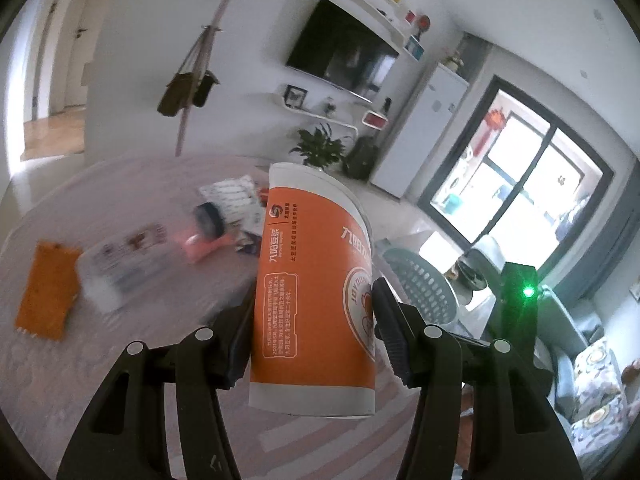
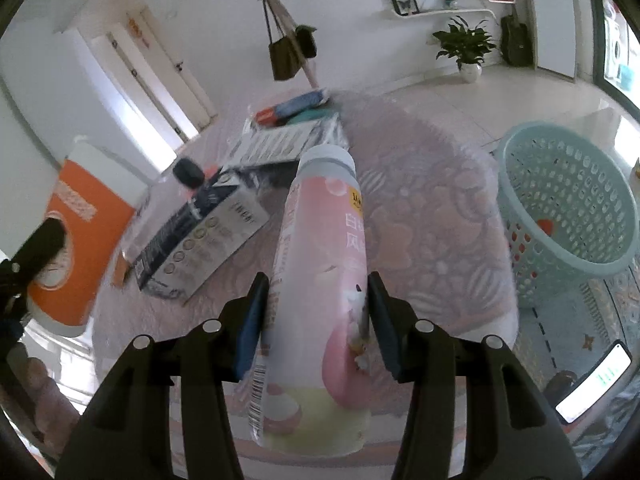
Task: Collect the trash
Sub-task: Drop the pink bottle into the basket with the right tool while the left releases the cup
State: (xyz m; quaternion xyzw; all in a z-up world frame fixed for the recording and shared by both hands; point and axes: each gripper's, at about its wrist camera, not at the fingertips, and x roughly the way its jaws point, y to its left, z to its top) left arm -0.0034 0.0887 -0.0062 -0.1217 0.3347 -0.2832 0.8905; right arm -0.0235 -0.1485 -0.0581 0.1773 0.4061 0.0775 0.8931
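I have the orange cup [image 1: 316, 280] in my left gripper [image 1: 310, 320], pink bottle [image 2: 320, 280] in my right gripper [image 2: 316, 312], jaws clamped; basket [image 2: 568, 200] nearly empty, carton [image 2: 200, 236] waits on worktop [image 2: 420, 220].

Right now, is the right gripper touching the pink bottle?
Touching. The right wrist view shows the right gripper with both pads pressed against the pink bottle, no gap either side.

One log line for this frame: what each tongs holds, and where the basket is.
left tongs: shut on orange cup | right tongs: shut on pink bottle | basket: right of table, uncovered
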